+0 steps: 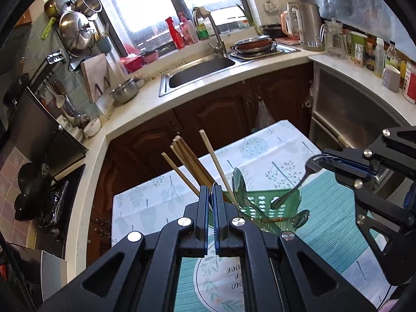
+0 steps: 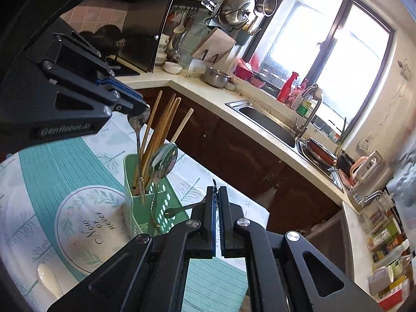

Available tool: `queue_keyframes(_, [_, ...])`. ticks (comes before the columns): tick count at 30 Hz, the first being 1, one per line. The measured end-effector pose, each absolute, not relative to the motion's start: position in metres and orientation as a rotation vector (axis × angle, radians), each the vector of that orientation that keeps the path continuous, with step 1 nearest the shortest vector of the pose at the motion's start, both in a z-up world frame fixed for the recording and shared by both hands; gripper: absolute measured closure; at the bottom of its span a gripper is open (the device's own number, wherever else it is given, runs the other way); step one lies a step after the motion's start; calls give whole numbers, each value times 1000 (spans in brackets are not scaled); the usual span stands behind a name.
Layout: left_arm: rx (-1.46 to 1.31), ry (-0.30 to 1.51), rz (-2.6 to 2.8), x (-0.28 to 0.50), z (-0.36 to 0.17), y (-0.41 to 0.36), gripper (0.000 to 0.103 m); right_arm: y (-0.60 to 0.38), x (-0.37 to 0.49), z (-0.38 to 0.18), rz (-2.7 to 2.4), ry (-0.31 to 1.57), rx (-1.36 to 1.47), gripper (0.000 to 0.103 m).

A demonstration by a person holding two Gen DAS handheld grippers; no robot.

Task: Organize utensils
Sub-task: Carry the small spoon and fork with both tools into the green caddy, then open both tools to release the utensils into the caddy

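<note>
The left hand-held gripper [image 2: 145, 108] pinches a spoon [image 2: 137, 140] by its bowl end, handle down in the green caddy [image 2: 153, 208] on the surface. The right hand-held gripper [image 2: 215, 192] clamps what looks like a fork [image 1: 293, 189] over the caddy.

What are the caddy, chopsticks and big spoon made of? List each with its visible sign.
Caddy: likely plastic; pale green, slightly see-through, moulded slots.
Chopsticks: probably wood or bamboo; matte tan, square ends.
Big spoon: metal, seemingly polished steel; mirror-like reflections.
</note>
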State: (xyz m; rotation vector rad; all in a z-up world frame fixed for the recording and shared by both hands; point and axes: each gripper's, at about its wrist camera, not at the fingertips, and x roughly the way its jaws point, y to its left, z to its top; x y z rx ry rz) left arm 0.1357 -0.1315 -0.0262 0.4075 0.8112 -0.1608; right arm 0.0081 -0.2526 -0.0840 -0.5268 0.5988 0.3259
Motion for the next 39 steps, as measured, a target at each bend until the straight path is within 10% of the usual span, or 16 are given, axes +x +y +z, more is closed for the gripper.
queue_keyframes(17, [160,883,-167,131,-30,-88,88,-238,81,-120,523,794,-116,90])
queue_keyframes(39, [18,1088,-78,41,-81,-31,80,-211,-36,-134,759,984,-134,89])
